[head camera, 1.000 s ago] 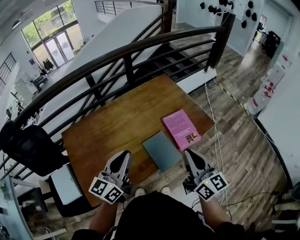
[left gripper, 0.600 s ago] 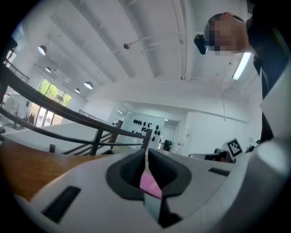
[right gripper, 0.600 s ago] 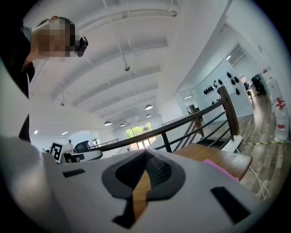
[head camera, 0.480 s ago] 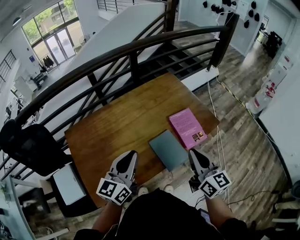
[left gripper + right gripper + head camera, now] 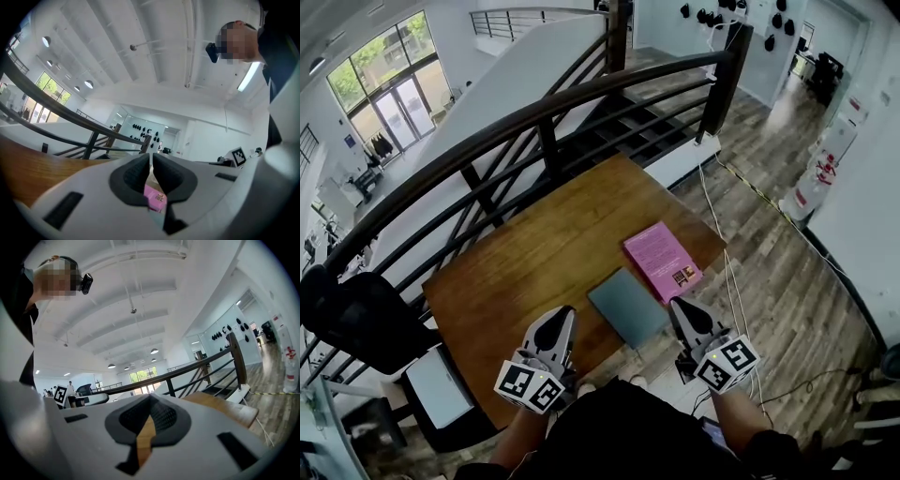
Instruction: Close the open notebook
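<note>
A grey-teal notebook (image 5: pixel 628 307) lies flat with its cover down near the front edge of the wooden table (image 5: pixel 534 253). A pink book (image 5: pixel 662 261) lies just right of it and also shows through the left gripper's jaws as a pink book (image 5: pixel 154 197). My left gripper (image 5: pixel 558 319) hovers over the table's front edge, left of the notebook, shut and empty. My right gripper (image 5: pixel 682 307) sits at the notebook's right front corner, also shut with nothing in it. Each gripper view shows its jaws together: left gripper (image 5: pixel 151 164), right gripper (image 5: pixel 150 409).
A dark curved railing (image 5: pixel 553 112) runs behind the table, with stairs beyond it. A black chair (image 5: pixel 356 319) and a white box (image 5: pixel 436 386) stand at the left. Cables (image 5: pixel 733 281) trail over the wood floor at the right.
The head view has shifted a little. Both grippers stay shut in about the same places by the table's front edge.
</note>
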{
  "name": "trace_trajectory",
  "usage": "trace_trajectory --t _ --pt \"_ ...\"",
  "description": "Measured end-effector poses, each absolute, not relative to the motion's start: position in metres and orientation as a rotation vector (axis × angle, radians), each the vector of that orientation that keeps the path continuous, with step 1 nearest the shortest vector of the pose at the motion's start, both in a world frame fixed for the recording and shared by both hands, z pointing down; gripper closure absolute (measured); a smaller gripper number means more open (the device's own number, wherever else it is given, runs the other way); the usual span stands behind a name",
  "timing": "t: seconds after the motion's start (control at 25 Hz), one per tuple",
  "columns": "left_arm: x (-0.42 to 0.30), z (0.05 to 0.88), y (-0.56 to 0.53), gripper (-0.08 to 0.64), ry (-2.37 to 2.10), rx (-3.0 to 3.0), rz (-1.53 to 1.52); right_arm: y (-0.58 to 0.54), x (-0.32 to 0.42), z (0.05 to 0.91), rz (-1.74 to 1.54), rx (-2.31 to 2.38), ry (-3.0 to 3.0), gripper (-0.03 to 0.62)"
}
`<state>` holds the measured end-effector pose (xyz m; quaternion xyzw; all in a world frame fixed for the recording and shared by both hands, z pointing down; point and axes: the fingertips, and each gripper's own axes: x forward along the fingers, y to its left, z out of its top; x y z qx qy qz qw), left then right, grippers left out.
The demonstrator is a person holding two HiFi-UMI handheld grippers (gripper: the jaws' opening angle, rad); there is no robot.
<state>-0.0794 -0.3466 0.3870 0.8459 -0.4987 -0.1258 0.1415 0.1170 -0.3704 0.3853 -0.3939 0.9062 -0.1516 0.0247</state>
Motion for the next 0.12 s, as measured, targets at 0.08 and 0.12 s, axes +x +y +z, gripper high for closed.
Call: trace_trajectory --t 0.08,0.12 --pt "-0.0773 0.3892 -0.3462 0.531 -1.435 2.440 -0.359 -0.3694 0.1218 0.3879 -0.467 -1.227 2.808 0.597" --pt "-0.0763 0.3904 -0.3459 0.531 -1.433 2.438 -0.357 -0.3690 0.1246 0.3892 -0.468 -1.231 2.809 0.597"
